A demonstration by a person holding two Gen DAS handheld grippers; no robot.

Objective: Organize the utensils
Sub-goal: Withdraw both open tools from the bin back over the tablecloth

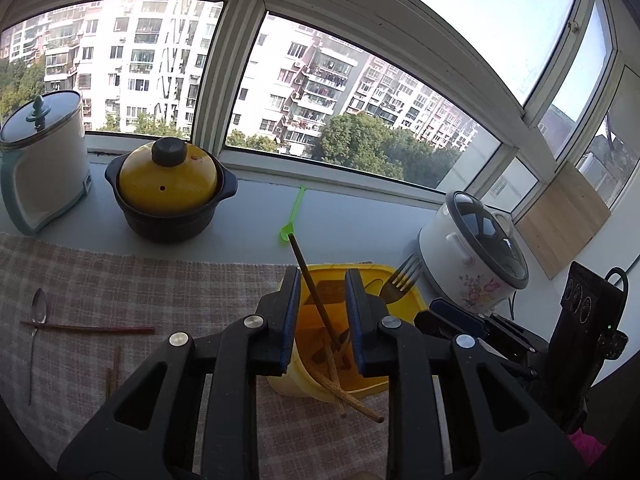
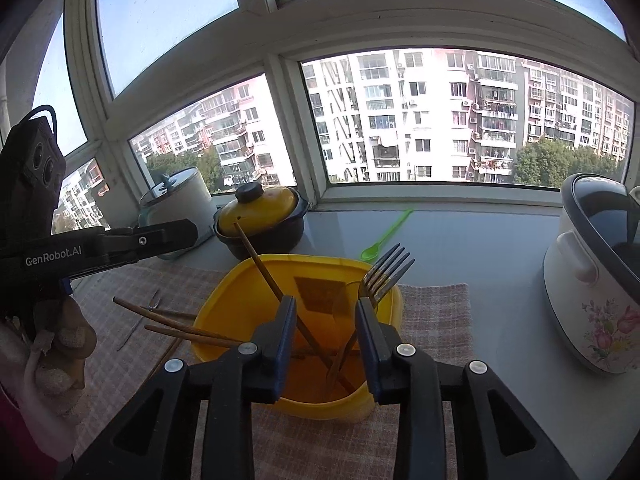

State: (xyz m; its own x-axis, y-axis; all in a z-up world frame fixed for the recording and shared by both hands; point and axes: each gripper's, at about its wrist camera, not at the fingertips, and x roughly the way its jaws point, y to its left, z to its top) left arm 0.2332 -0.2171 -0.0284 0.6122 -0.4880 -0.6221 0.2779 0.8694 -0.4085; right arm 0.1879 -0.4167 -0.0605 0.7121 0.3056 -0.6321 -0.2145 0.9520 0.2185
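From the left wrist, our left claw (image 1: 323,320) hangs spread over the yellow tub (image 1: 360,344), a chopstick (image 1: 316,300) leaning untouched between its pads. From the right wrist, our right claw (image 2: 326,334) stands parted too, gripping nothing, above the same tub (image 2: 224,312) holding the fork (image 2: 380,280).

Home kitchen windowsill high in flat: clay pot (image 1: 168,188), rice cooker (image 1: 472,256), apartment blocks (image 1: 132,56) outside

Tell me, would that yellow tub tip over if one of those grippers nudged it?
Possibly. The yellow tub looks like thin plastic, so probably light. A fork and a chopstick lean out past its rim, which may pull it sideways. It stands on a checked cloth, so it would likely drag rather than slide freely.
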